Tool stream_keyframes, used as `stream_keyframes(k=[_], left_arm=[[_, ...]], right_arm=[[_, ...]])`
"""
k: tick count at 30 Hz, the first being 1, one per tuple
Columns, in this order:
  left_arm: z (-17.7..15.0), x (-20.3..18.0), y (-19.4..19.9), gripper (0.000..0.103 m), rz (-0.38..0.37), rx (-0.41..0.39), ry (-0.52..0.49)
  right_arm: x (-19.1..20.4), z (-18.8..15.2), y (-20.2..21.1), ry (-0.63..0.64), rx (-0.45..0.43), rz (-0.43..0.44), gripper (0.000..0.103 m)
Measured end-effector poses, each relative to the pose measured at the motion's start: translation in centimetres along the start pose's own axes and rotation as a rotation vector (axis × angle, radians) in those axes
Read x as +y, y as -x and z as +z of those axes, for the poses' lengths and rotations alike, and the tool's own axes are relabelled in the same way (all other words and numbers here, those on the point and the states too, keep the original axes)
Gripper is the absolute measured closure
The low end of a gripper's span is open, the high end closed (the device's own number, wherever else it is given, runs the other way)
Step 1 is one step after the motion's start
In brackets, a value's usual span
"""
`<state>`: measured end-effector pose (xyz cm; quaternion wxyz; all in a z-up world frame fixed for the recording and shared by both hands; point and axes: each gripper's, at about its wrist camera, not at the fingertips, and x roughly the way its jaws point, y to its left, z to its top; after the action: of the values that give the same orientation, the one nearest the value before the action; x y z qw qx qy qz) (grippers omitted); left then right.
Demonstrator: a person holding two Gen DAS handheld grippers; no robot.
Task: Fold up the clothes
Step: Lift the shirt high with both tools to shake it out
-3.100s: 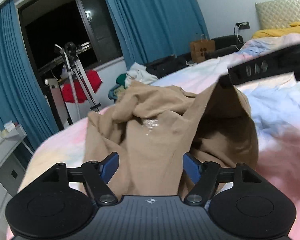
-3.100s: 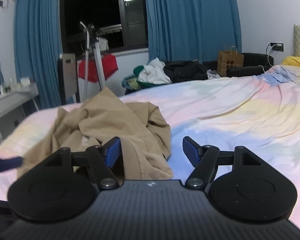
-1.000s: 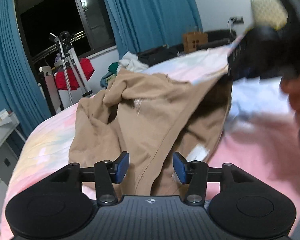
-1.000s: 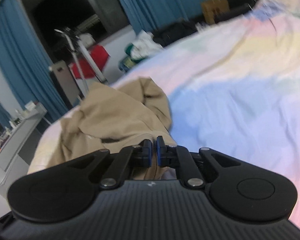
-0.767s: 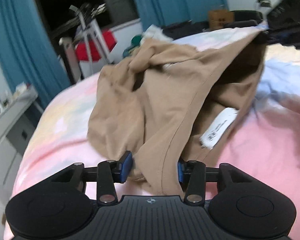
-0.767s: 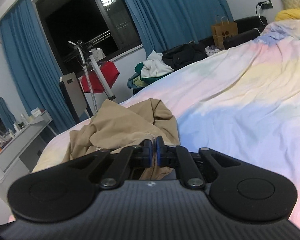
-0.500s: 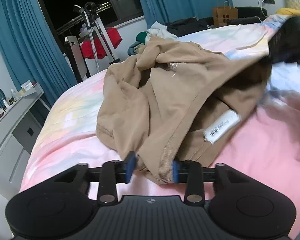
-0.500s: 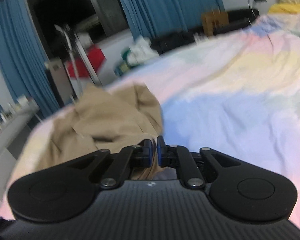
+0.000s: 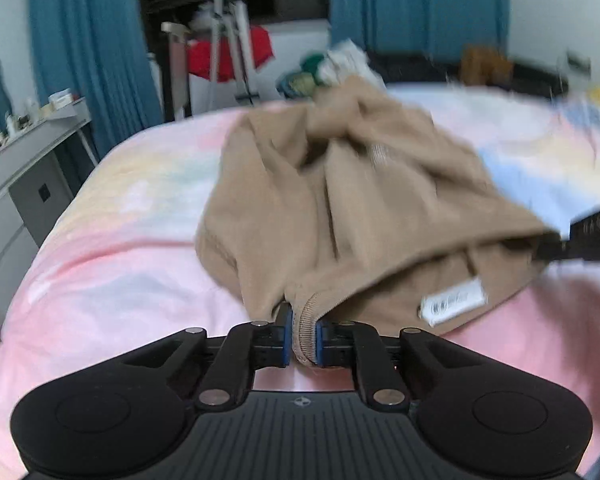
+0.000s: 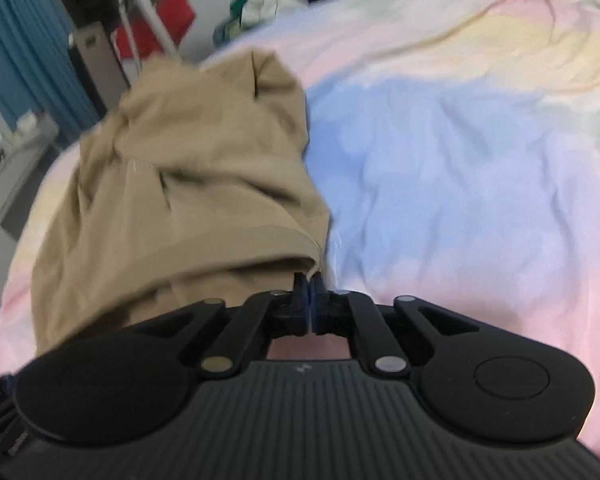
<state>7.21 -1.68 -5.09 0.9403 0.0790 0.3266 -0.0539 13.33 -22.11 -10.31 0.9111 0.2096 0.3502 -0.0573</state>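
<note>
- The tan T-shirt (image 9: 339, 200) lies crumpled on the bed's pastel tie-dye sheet (image 10: 459, 140), near its foot end.
- The left gripper (image 9: 301, 334) has its jaws clamped on a ribbed hem of the shirt.
- The right gripper (image 10: 310, 308) has its jaws pressed together on another hem corner, pulling that edge taut.
- A white care label (image 9: 453, 302) shows inside the lifted opening.

Bed (image 9: 132, 240), pastel pink-blue-yellow sheet; crumpled tan garment (image 9: 339, 200) lies on it, near edge lifted.
</note>
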Motion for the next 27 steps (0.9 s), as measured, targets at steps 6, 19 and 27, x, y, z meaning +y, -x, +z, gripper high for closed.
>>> stream_keyframes(k=[6,19,27], left_arm=[[6.1,0.8,3.8,0.096,0.115,-0.247,-0.061],[27.4,3.9,29.0,0.096,0.119,-0.683,0.042],[34.8,3.5,44.8,0.096,0.103,-0.911,0.026]], right_arm=[[4.6,6.3,5.6,0.143,-0.218,0.069,0.1],[15.0,23.1,34.1,0.264,-0.867,0.166,0.1],[15.3,25.8,47.4,0.238,-1.092,0.245,0.1]])
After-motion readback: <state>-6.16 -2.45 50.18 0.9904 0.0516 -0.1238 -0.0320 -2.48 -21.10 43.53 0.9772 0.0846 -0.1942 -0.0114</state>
